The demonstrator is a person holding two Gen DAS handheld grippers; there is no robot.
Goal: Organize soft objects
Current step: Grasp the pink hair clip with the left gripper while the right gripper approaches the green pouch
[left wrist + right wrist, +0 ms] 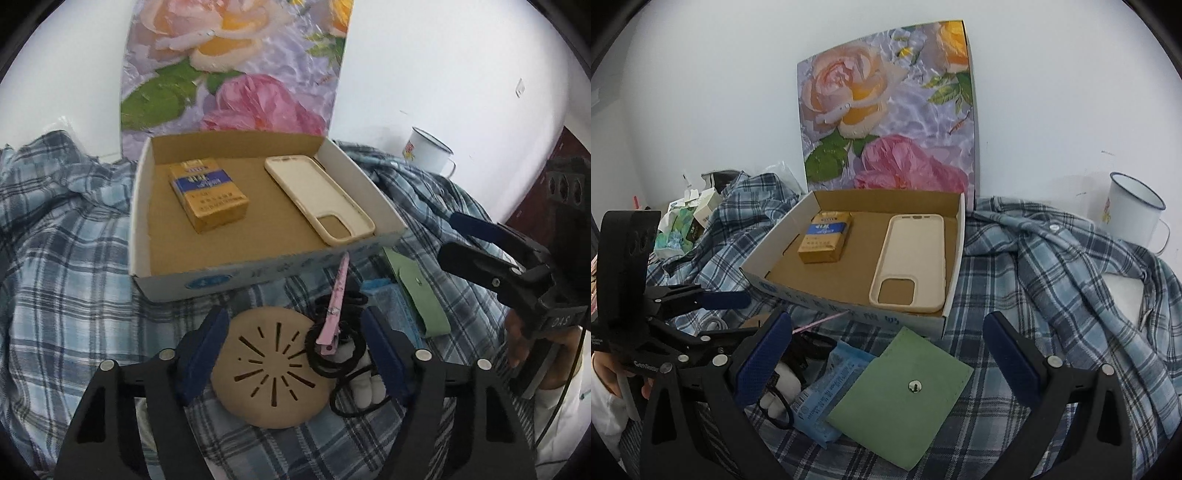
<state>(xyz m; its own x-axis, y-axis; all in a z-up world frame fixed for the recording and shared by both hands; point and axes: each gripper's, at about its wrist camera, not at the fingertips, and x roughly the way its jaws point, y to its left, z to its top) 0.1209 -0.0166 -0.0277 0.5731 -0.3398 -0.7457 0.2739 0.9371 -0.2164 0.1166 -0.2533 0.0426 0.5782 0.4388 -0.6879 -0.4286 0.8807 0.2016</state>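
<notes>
My left gripper [295, 354] gapes empty around the tan disc [271, 369]; my right gripper [886, 358] gapes empty over the green pouch [905, 395]. Closing left, I risk snagging the pink clip [334, 314] and black cord [340, 369] touching the disc.

I can't read the blurred print on the cardboard box's [236, 277] front or the yellow packet [208, 194]. The blue wrapper [827, 387] runs under the green pouch [905, 395]. The floral board [236, 62] is cut off at the top.

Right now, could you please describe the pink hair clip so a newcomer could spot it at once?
Find the open cardboard box on the plaid cloth. Just in front of its front wall, right of the round tan pad, lies the pink hair clip across black hair ties: the only thin, pointed pink thing.
</notes>
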